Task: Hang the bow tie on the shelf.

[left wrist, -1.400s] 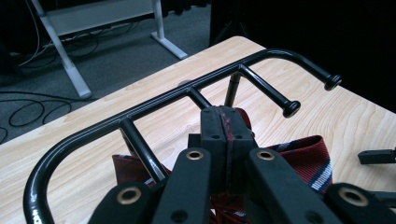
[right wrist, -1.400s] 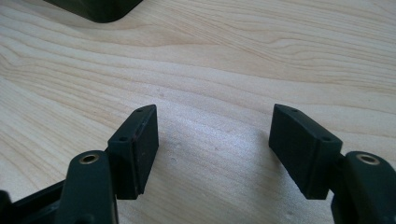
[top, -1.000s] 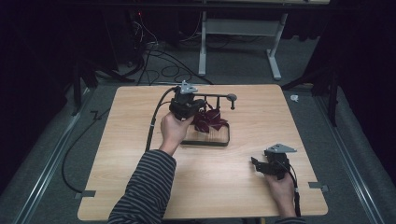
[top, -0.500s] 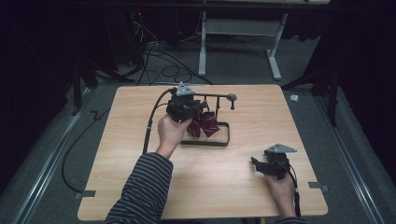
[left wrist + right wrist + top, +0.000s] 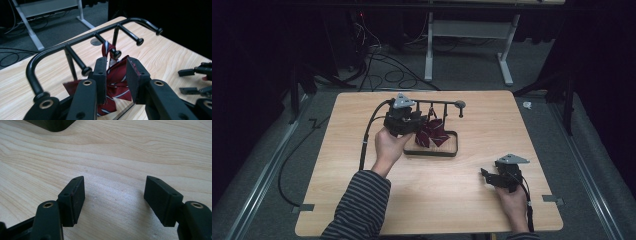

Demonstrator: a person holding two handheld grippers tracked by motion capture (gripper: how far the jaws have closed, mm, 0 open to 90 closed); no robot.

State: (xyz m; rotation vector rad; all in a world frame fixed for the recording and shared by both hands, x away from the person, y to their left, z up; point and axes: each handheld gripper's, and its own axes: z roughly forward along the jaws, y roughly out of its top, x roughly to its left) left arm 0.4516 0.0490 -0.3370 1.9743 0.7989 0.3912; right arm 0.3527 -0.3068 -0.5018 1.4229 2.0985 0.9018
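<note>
1. The high view looks forward and down from above the near edge, taking in the whole table (image 5: 362, 210).
2. The left gripper view sits close behind its jaws, facing the rack (image 5: 82, 40) and tie (image 5: 117, 82); both also appear mid-table from above.
3. The right gripper view looks down at bare tabletop from very near.

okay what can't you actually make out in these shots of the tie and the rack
- Lower end of the red striped tie: left gripper view, hidden behind the left gripper and cut by the bottom edge.
- Tie's loop over the black rack peg: high view, too small.
- Rack's base: right gripper view, cut by the top edge; the right gripper faces bare table.
</note>
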